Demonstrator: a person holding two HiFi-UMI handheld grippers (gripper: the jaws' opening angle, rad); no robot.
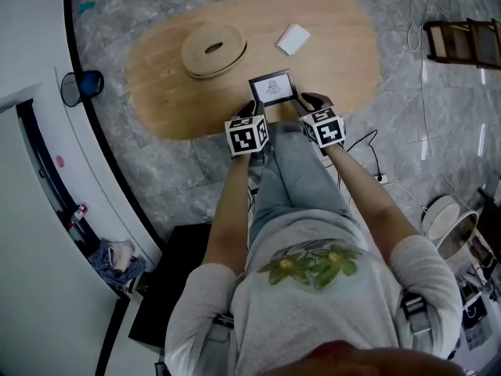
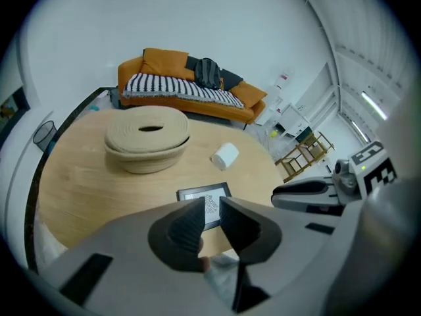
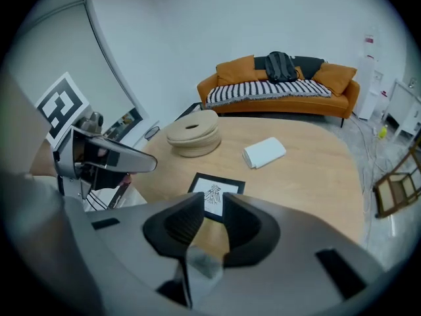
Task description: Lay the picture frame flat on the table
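Note:
A small black picture frame (image 1: 272,87) with a white print lies flat, face up, on the oval wooden table (image 1: 164,92), close to the near edge. It shows just beyond the jaws in the left gripper view (image 2: 197,193) and the right gripper view (image 3: 223,187). My left gripper (image 1: 252,112) hovers at the frame's near left corner and my right gripper (image 1: 310,102) at its near right side. Both stand open with a narrow gap and nothing between the fingers (image 2: 187,224) (image 3: 186,224). Neither touches the frame.
A woven rope basket (image 1: 214,49) sits at the table's far left, and a folded white cloth (image 1: 293,39) lies behind the frame. An orange sofa (image 3: 283,84) stands past the table. A wooden rack (image 1: 462,41) and cables lie on the floor to the right.

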